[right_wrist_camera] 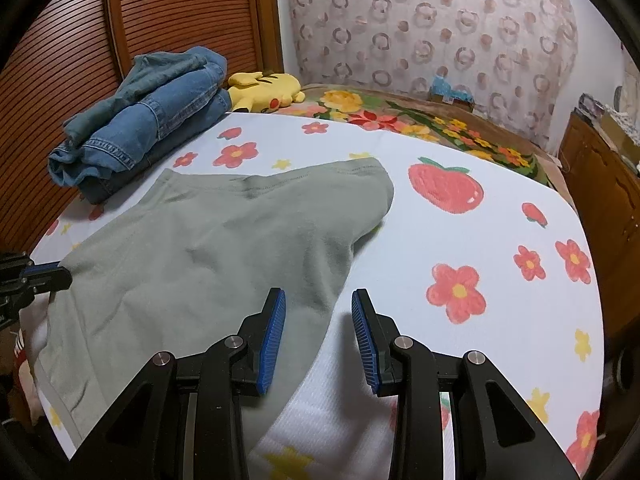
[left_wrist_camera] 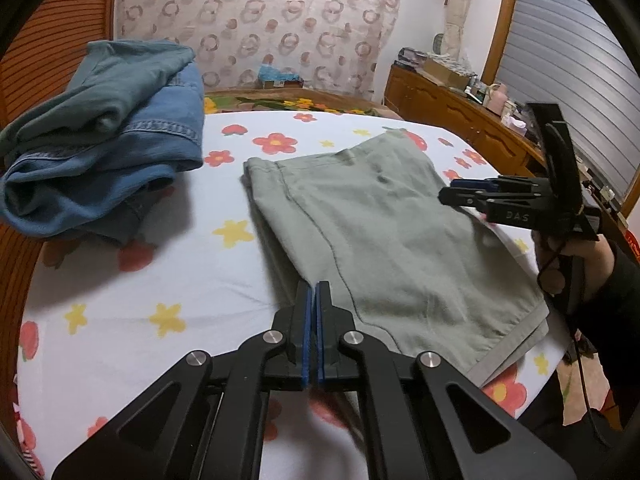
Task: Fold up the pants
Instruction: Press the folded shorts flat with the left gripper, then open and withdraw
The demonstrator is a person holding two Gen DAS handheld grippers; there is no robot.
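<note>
Pants (left_wrist_camera: 384,240) in grey-green are lying folded on the flowered sheet (left_wrist_camera: 140,280), near a stack of jeans (left_wrist_camera: 112,148). Only the right wrist view is showing a yellow plush toy (right_wrist_camera: 264,90) behind that stack. The left gripper (left_wrist_camera: 313,292) is sitting pressed together at the pants' edge, seemingly pinching fabric, while the right gripper (right_wrist_camera: 319,300) is hovering spread apart over their other edge.

Black angular linkage arms on left gripper (left_wrist_camera: 312,292) and right gripper (right_wrist_camera: 319,300), joined by round silver screws; blue ribbed pads lining the fingers (right_wrist_camera: 273,336); pale "DAS" lettering on the right one's side; thin black cable trailing below; dark sleeve (left_wrist_camera: 616,280) at the wrist.
</note>
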